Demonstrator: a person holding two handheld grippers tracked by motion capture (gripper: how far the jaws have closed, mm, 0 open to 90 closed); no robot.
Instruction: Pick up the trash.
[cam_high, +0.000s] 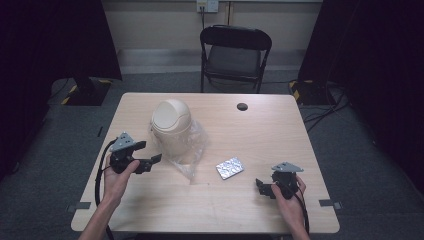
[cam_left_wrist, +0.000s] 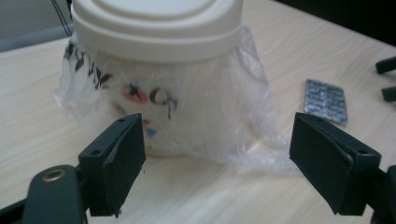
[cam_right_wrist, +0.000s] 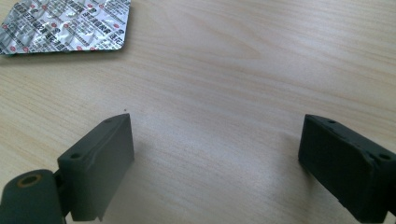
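Claws are both gaping empty: left claw (cam_high: 148, 152) facing the bagged mini trash bin (cam_high: 171, 122), right claw (cam_high: 261, 186) hovering near the blister pack (cam_high: 230, 167) on the tabletop (cam_high: 260, 130).

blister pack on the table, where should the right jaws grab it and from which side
The blister pack lies flat on the table, so there is little height to pinch. Probably best to bring the right gripper in low from its near right corner and close the jaws across a thin edge, one jaw sliding under, since both stand open and empty.
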